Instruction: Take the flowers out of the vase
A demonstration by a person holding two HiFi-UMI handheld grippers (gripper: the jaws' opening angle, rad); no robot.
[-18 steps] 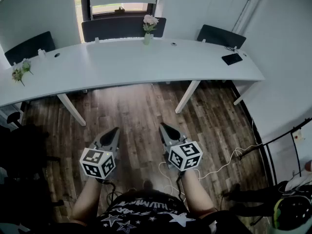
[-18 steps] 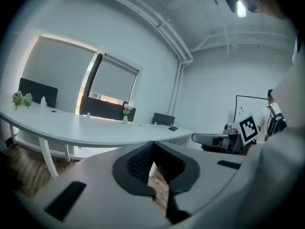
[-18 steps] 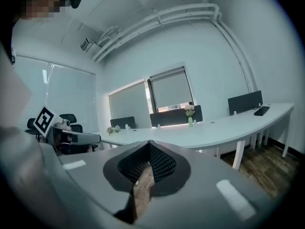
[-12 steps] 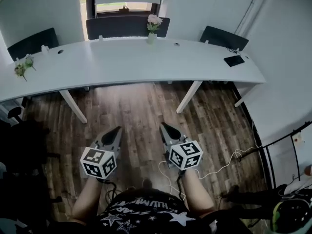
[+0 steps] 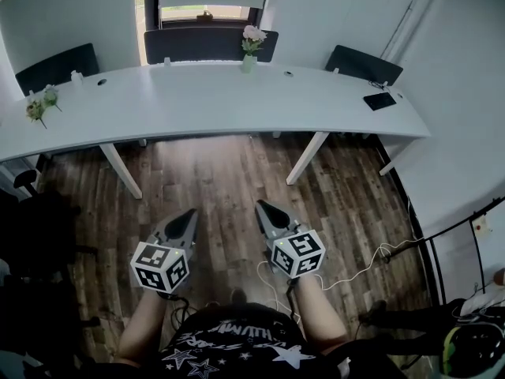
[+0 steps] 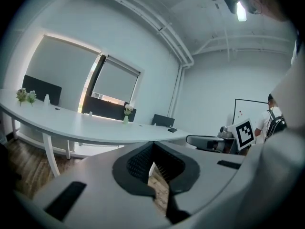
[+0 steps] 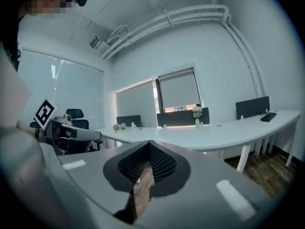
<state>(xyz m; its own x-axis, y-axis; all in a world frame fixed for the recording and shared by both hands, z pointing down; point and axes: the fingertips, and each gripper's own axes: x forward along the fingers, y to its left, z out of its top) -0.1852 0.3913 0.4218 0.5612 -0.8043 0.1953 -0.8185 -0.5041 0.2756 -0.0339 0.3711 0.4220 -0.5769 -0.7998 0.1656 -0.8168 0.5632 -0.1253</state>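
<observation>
Both the left gripper (image 5: 188, 214) and right gripper (image 5: 261, 206) sit closed and empty at lower centre, above the floor (image 5: 229, 180). The flowers (image 5: 252, 36) stand in the vase (image 5: 249, 63) at top centre, on the desk (image 5: 205, 105), well apart from them. Only the framing has drifted slightly in the last moment; neither gripper has advanced. The task looks unstarted.

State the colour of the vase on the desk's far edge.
The small vase is pale green; best in right gripper view.
</observation>
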